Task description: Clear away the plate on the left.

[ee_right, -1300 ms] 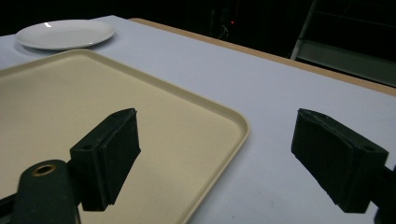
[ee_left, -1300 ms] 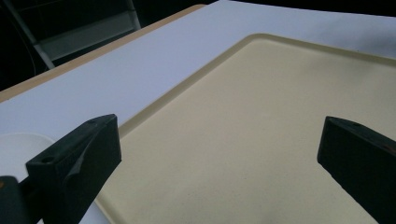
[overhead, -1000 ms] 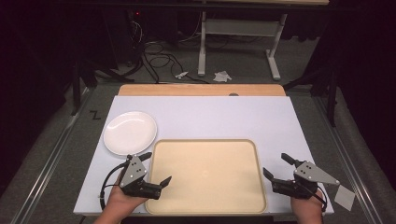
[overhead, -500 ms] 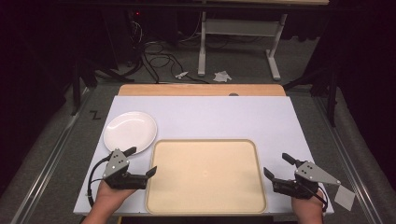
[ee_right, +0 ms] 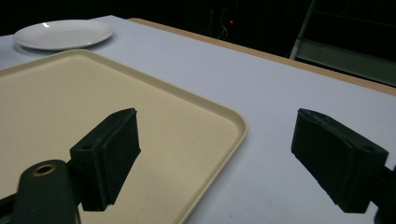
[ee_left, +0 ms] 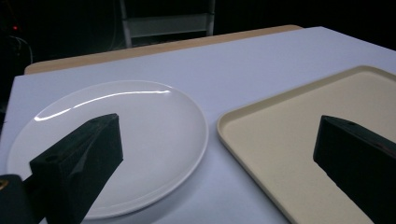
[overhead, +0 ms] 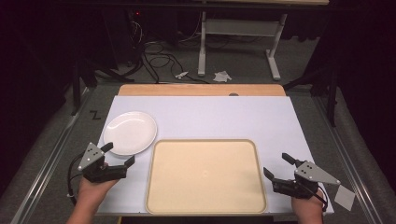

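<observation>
The fingers [ee_left: 79, 163] of the left gripper [overhead: 114, 161] stand wide apart and empty, one over the near rim of the white plate [overhead: 130, 132], the other toward the tray [overhead: 205, 175]. The plate lies flat on the tabletop [overhead: 224, 116] toward its left edge, just beside the tray's far-left corner; whether the two rims touch is hard to tell. It looks like glazed ceramic: stiff, smooth, probably slippery and breakable, with some weight. Its raised rim is the only real purchase, so a pinch across the near edge seems best, one finger slid under the lip. The beige tray is empty, with a low raised border the plate would have to clear. The right gripper [overhead: 279, 171], also spread and empty, waits at the tray's near-right corner. Bare tabletop beyond the tray leaves ample room.
</observation>
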`<state>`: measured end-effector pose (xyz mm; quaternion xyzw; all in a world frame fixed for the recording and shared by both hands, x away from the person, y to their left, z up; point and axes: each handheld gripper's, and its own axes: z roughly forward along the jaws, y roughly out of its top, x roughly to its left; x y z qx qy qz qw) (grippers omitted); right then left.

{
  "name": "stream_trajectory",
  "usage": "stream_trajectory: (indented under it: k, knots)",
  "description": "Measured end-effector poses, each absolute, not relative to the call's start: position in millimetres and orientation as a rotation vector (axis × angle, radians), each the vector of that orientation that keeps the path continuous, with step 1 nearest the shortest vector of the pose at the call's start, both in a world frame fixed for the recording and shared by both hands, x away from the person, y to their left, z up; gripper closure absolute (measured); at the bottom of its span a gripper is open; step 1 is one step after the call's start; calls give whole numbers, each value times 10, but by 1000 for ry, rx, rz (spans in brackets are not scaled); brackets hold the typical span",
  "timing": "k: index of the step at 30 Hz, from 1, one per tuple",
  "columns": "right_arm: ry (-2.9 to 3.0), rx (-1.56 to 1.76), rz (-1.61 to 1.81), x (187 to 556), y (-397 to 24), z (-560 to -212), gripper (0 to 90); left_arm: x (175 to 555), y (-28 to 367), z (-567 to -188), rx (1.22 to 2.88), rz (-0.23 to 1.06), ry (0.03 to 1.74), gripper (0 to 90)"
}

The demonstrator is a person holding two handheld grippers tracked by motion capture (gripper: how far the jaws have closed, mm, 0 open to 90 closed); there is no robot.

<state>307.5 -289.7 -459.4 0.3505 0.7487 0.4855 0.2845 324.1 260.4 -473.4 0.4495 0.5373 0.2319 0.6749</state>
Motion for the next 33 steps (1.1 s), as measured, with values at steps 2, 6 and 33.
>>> stream_trajectory:
  k: [2,6,33]
  knots:
    - [1999,936,1300,3072,-2900,-4590,162,3250,2671,-4740,997,536,1216,26]
    - [2001,939,1303,3078,-2904,-4596,162,3265,2789,-4761,980,559,1241,45]
    - [2014,929,1299,3093,-2895,-4606,162,3317,2469,-4918,1201,585,1167,56]
